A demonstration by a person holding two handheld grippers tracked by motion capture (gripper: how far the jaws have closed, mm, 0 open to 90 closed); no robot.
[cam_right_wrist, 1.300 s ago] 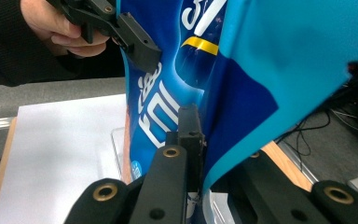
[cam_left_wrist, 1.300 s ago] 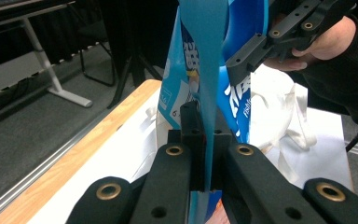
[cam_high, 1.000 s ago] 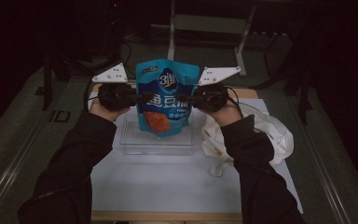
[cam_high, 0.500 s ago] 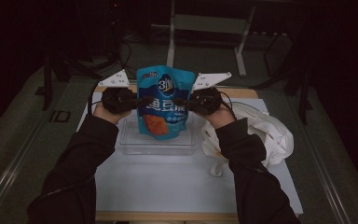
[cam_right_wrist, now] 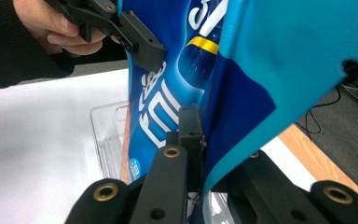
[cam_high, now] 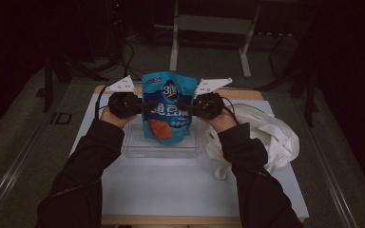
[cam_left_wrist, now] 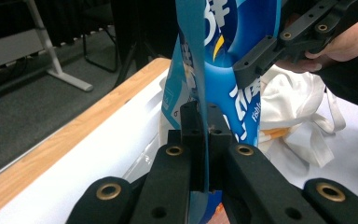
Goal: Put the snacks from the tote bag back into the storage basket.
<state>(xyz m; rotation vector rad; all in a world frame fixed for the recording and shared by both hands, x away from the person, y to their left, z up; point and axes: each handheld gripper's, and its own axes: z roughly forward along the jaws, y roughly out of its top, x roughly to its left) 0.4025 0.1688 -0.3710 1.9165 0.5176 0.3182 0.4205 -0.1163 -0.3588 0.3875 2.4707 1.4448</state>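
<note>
A blue snack bag [cam_high: 167, 107] with an orange patch hangs upright over a clear plastic tray [cam_high: 135, 148]. My left gripper [cam_high: 145, 105] is shut on the bag's left edge and my right gripper [cam_high: 189, 107] is shut on its right edge. In the left gripper view the jaws pinch the bag's thin side seam [cam_left_wrist: 204, 133], with the other gripper [cam_left_wrist: 279, 46] farther off on the bag [cam_left_wrist: 228, 65]. In the right gripper view the jaws clamp the bag's edge [cam_right_wrist: 200, 140], and the other gripper [cam_right_wrist: 135, 39] presses the bag [cam_right_wrist: 261, 56] from the far side. The bag's bottom sits low in the tray [cam_right_wrist: 105, 133].
A crumpled white cloth bag [cam_high: 271, 137] lies right of the tray, also seen in the left gripper view [cam_left_wrist: 298, 102]. A white mat [cam_high: 171, 190] covers the wooden table [cam_high: 247, 94]. Dark floor and a metal stand [cam_high: 176, 42] lie beyond.
Both hands have sunk a little with the bag held between them, bringing its bottom down into the tray. Both grips have stayed the same.
</note>
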